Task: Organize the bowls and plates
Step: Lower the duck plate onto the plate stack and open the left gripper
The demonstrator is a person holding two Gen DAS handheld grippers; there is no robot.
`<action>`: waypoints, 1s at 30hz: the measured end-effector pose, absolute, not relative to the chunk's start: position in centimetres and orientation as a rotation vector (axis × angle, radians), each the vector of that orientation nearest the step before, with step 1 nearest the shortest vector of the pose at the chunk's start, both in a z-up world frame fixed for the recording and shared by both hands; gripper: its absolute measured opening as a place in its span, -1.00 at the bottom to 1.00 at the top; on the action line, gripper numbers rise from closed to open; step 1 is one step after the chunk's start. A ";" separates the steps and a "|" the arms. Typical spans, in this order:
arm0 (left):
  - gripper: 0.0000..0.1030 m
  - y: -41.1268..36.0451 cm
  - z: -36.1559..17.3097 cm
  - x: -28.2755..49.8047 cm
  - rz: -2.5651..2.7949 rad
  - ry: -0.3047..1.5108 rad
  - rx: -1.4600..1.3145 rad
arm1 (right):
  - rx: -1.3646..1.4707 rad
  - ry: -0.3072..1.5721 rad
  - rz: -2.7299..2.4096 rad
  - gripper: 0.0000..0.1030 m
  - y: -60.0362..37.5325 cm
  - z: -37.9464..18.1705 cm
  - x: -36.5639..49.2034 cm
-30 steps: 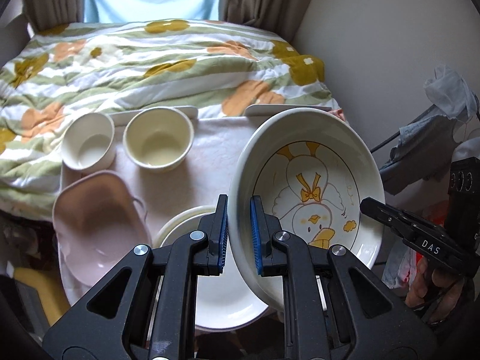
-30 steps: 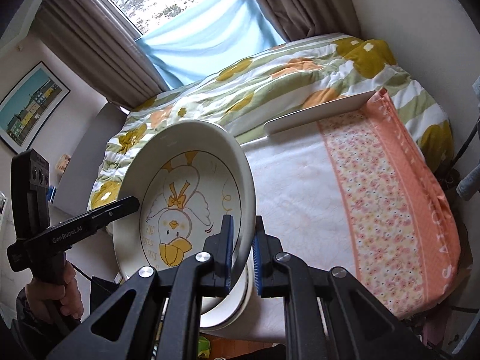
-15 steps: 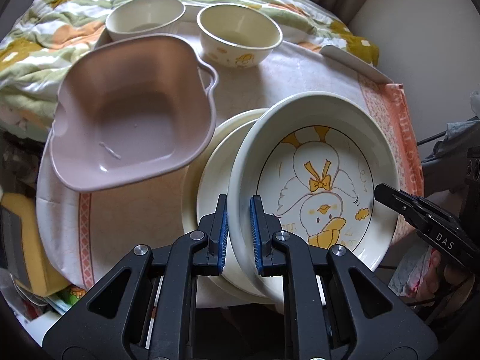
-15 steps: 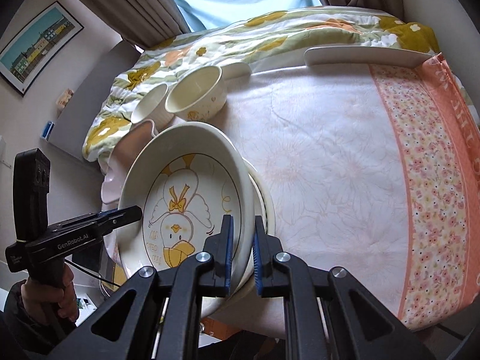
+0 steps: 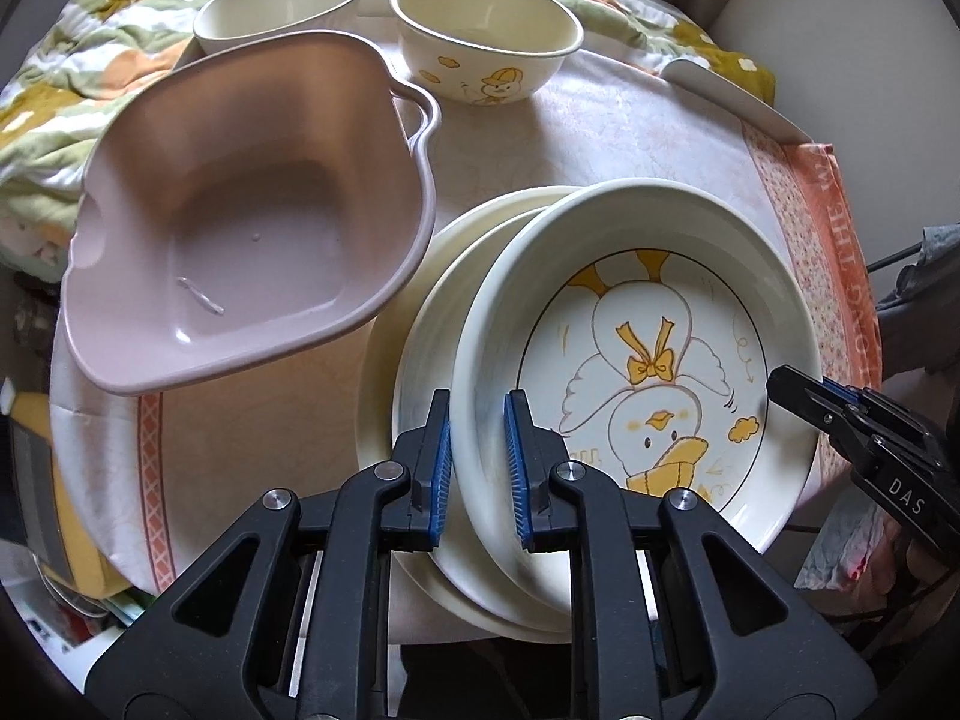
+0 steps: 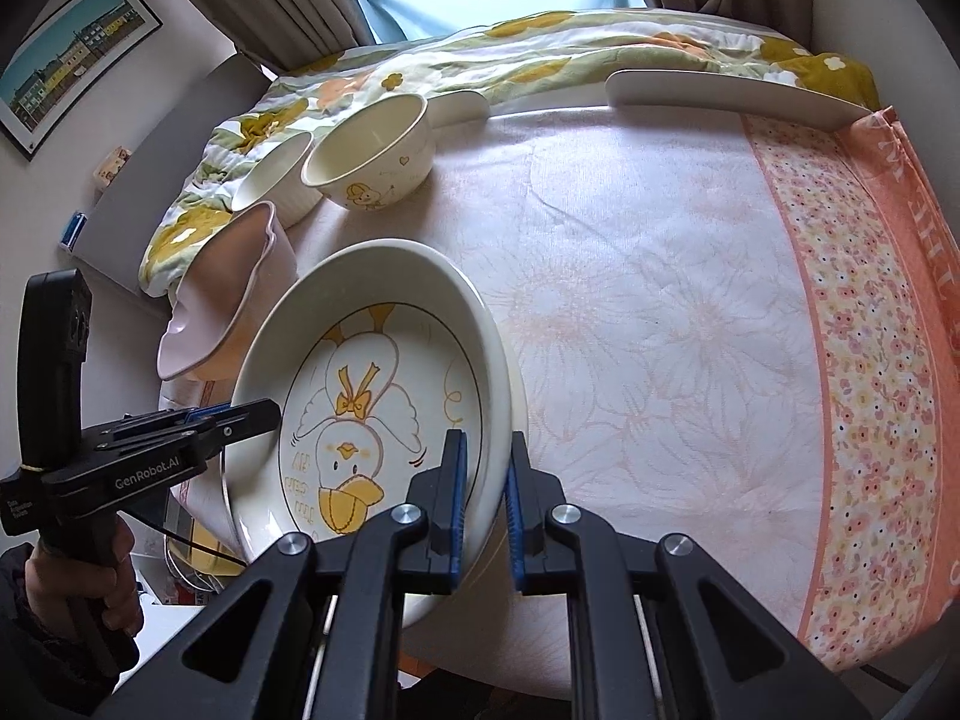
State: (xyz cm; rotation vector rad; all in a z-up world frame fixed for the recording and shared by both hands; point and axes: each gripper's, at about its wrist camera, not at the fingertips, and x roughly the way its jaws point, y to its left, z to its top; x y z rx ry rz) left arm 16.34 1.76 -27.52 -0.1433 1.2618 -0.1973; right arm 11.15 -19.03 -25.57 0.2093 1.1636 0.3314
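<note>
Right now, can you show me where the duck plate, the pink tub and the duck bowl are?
duck plate (image 5: 654, 372): left wrist view, on the painted centre.
pink tub (image 5: 252, 228): left wrist view, on its inside floor.
duck bowl (image 6: 372, 147): right wrist view, on its inner wall.

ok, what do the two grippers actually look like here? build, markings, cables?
Both are black plastic handheld units with two fingers, blue ribbed pads and silver pivot bolts. The left gripper has white "GenRobot.AI" lettering on its side, an upright black handle with round holes near the top, and a thin black cable below. The right gripper shows white "DAS" lettering. A dark sleeve shows at the left hand.
</note>
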 end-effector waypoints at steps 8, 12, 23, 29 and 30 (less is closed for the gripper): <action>-0.68 -0.7 -27.1 16.4 -0.154 1.218 0.063 | 0.185 1.154 0.318 -0.79 -18.8 -25.7 11.2; -0.68 -2.2 -26.8 15.9 -0.112 1.179 0.211 | 0.176 1.147 0.315 -0.79 -18.8 -25.6 11.1; -0.68 -3.2 -26.5 14.5 -0.043 1.106 0.397 | 0.129 1.148 0.326 -0.79 -17.8 -25.8 11.0; -0.68 -3.5 -26.5 14.2 -0.029 1.093 0.427 | 0.082 1.139 0.318 -0.79 -17.2 -25.8 11.0; -0.68 -3.5 -26.5 14.1 -0.028 1.092 0.429 | 0.070 1.136 0.316 -0.79 -17.1 -25.8 11.0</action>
